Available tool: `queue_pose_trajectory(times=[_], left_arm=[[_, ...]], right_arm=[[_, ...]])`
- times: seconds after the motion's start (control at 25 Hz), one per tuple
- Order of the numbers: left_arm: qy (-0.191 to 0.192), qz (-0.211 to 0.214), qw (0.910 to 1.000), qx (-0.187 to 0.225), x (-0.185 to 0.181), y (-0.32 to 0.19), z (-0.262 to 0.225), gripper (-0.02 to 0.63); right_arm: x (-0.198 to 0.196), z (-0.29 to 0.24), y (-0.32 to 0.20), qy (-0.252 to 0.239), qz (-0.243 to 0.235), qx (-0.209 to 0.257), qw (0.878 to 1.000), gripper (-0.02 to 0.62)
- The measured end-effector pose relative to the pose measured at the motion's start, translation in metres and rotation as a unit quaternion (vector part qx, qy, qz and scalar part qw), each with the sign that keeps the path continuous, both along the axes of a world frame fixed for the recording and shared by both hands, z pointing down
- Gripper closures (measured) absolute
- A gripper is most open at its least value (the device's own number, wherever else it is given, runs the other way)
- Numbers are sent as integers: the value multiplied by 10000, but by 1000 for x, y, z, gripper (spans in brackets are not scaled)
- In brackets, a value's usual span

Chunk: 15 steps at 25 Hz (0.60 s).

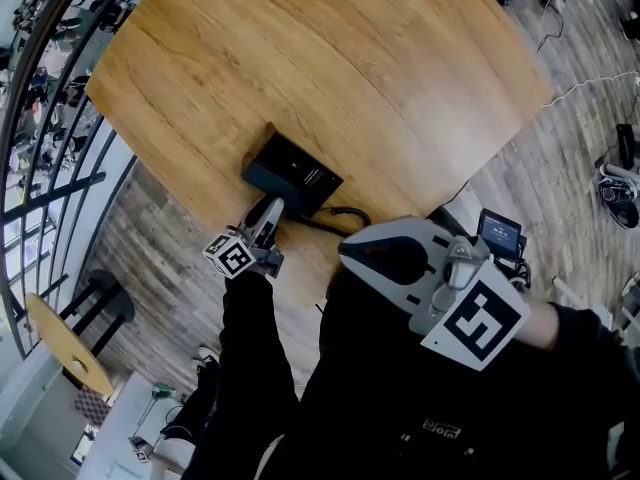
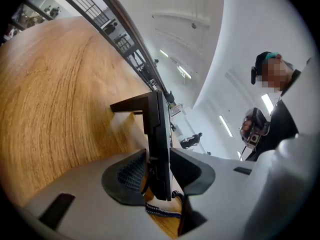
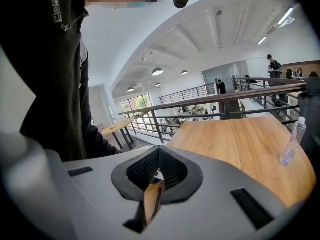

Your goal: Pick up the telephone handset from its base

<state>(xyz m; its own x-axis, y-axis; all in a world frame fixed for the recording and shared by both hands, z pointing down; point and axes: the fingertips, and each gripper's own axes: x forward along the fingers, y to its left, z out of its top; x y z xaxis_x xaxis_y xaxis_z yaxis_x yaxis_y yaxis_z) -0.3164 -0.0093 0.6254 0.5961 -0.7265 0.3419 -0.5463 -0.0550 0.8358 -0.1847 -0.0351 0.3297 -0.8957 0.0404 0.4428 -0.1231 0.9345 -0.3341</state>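
My left gripper [image 1: 271, 208] and right gripper [image 1: 345, 253] were of one build. Each had a smooth pale-grey shell [image 1: 415, 256] narrowing toward the jaws, which were lined inside with dark, mesh-textured pads [image 3: 171, 169]. Flat black slots [image 3: 250, 208] were set into the shell on either side of the jaws. At each rear sat a white cube [image 1: 478, 320] with black square markers. I wore black sleeves [image 1: 252, 340] and a black top [image 1: 400, 408].

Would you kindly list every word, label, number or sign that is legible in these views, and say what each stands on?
No text can be read in any view.
White print on the black telephone: too small to read.
Display of the small screen: too small to read.
Logo on the person's dark top: blurred.
Marker cubes: square patterns only, no letters.
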Motion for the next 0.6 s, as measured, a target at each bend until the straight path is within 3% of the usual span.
queue_pose_trajectory(times=[0.16,0.6], left_arm=[[153,28,9998,81,0,-6,-2,456],[55,79,9998,195,4,-17,-5,484]], right_arm=[[-1,1,0,12,13,-26,10000,578],[3,1,-1,-45,120,-25,9999,578]])
